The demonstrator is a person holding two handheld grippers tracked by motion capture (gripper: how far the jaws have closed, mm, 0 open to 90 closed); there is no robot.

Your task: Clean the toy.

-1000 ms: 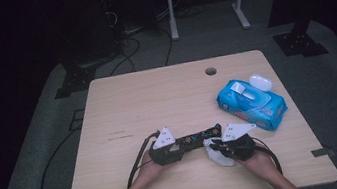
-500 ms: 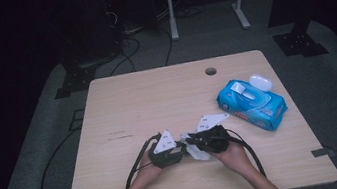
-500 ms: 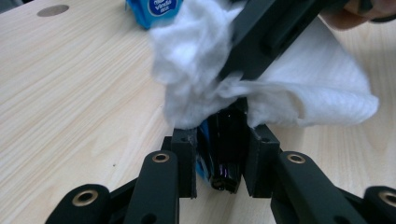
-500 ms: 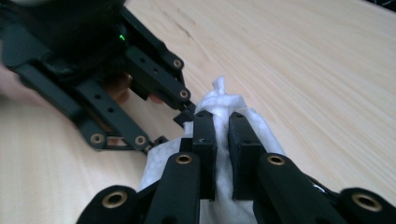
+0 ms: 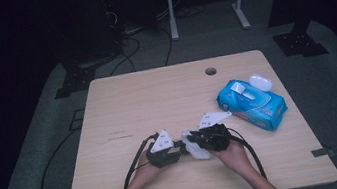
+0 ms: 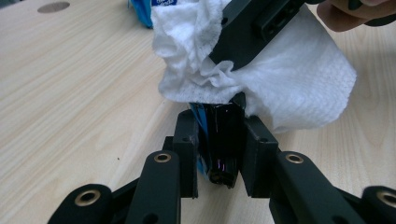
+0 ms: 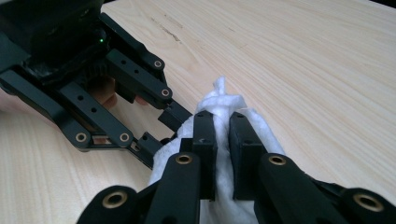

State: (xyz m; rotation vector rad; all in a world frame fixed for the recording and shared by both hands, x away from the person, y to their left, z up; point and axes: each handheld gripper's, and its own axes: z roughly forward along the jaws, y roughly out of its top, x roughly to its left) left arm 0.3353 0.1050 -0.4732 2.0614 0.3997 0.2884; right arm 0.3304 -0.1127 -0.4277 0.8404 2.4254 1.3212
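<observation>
Left gripper (image 5: pixel 180 148) clenched on a small dark object (image 6: pixel 224 140); its jaws have just been closing. Right gripper (image 5: pixel 191 144) clamps a white wipe (image 5: pixel 198 150) against it, near the tabletop's (image 5: pixel 157 101) front edge. Blue wipes pack (image 5: pixel 251 105) lies by the right edge.
</observation>
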